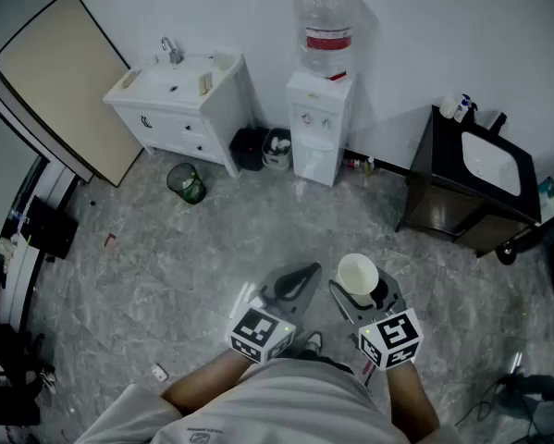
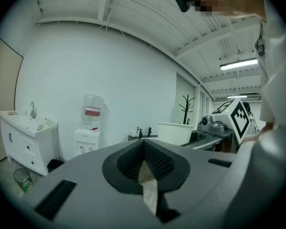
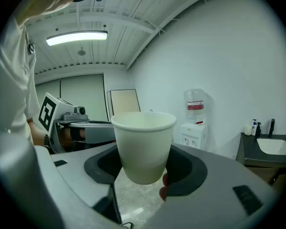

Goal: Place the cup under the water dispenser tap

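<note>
A white paper cup [image 3: 143, 144] stands upright between the jaws of my right gripper [image 3: 145, 168], which is shut on its lower half; from the head view the cup [image 1: 357, 274] shows its round mouth above that gripper [image 1: 364, 296]. My left gripper [image 1: 298, 280] is held beside it, jaws shut with nothing between them [image 2: 145, 163]. The white water dispenser [image 1: 320, 123] with a clear bottle on top stands far ahead against the wall, also small in the left gripper view [image 2: 88, 140] and the right gripper view [image 3: 194, 128]. Both grippers are well short of it.
A white sink cabinet [image 1: 179, 100] stands left of the dispenser, a black sink cabinet [image 1: 471, 183] to its right. A green bin [image 1: 186, 183] and dark bins [image 1: 263, 148] sit on the marbled floor. A large board [image 1: 59, 86] leans at the left wall.
</note>
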Demonstrator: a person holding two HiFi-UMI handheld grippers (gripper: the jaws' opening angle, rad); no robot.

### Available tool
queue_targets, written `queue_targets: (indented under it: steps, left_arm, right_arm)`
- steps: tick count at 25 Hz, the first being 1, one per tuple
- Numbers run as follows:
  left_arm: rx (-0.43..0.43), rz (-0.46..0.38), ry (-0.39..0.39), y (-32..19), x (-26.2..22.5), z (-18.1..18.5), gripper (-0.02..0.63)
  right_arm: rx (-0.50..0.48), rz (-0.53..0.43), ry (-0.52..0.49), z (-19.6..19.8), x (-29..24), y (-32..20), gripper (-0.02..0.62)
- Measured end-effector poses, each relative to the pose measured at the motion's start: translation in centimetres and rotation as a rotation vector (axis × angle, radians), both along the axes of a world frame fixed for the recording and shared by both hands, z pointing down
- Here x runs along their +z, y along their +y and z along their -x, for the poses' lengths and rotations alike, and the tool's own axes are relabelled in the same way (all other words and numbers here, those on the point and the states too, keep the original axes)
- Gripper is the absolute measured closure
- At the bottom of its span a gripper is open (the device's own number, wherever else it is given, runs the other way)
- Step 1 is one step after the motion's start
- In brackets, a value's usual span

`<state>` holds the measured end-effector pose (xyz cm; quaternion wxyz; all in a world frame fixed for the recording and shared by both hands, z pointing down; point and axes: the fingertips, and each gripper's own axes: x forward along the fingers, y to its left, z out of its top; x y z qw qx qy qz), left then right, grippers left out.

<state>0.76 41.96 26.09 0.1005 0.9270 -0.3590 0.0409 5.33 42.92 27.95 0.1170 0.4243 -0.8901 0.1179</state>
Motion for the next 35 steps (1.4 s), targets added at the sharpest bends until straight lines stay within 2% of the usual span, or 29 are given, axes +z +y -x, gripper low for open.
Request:
queue_targets:
  steps: [21,28,35]
  left_arm:
    - [0.001,0.009,-0.004,0.0,0.7,-1.2,0.603]
    - [-0.031,0.006,-0.007,-1.7,1.0,-0.6,0.603]
    - [-0.061,0.014,0.002,-7.7,2.3,1.7,0.603]
  right_arm:
    - [0.01,-0.006,-0.046,-1.4,-0.1,-0.2,0.328]
    - [0.023,-0.022,-0.018,-1.5,0.5,-2.9,0.328]
    - [0.106,-0.023,0.0,-0.8,2.1,-9.6,0.328]
